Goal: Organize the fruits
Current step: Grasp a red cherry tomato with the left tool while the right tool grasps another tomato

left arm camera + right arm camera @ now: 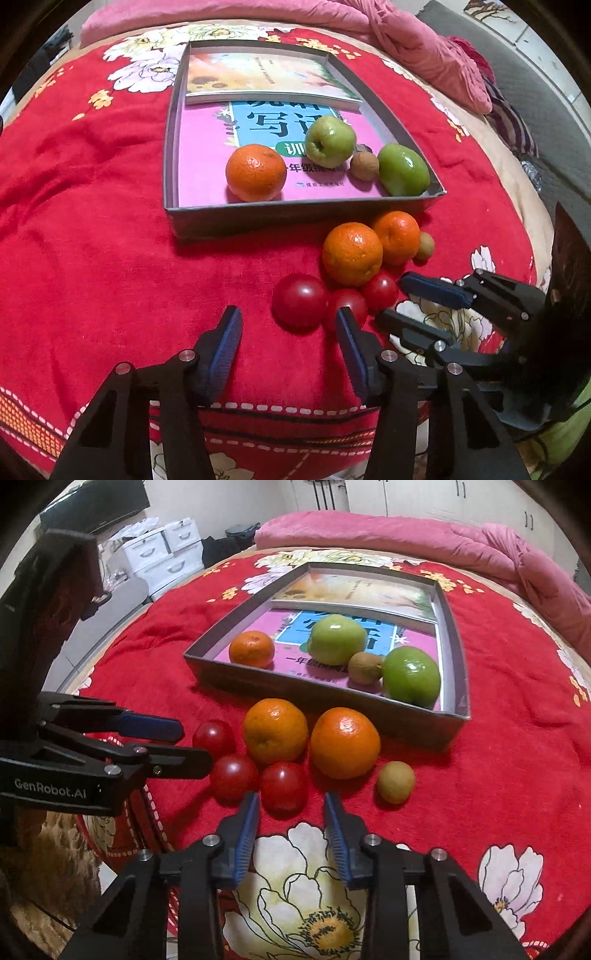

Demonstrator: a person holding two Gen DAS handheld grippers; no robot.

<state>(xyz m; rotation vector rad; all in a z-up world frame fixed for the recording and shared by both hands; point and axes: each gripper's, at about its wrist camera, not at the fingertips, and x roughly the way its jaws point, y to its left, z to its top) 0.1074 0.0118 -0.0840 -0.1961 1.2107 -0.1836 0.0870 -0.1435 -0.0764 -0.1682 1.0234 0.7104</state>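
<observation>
Midway: four fruits sit in the shallow grey cardboard tray (456, 653), six lie outside on the red floral blanket (498, 768); both the left gripper (288, 325) and right gripper (291, 808) are released, empty, the right facing a small red tomato (283, 785) — next, judged: advance, clench gently, carry to tray.

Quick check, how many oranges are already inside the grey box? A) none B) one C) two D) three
B: only one orange sits inside the grey box, beside two green apples and a kiwi; the other two oranges lie on the red blanket in front of it.
</observation>
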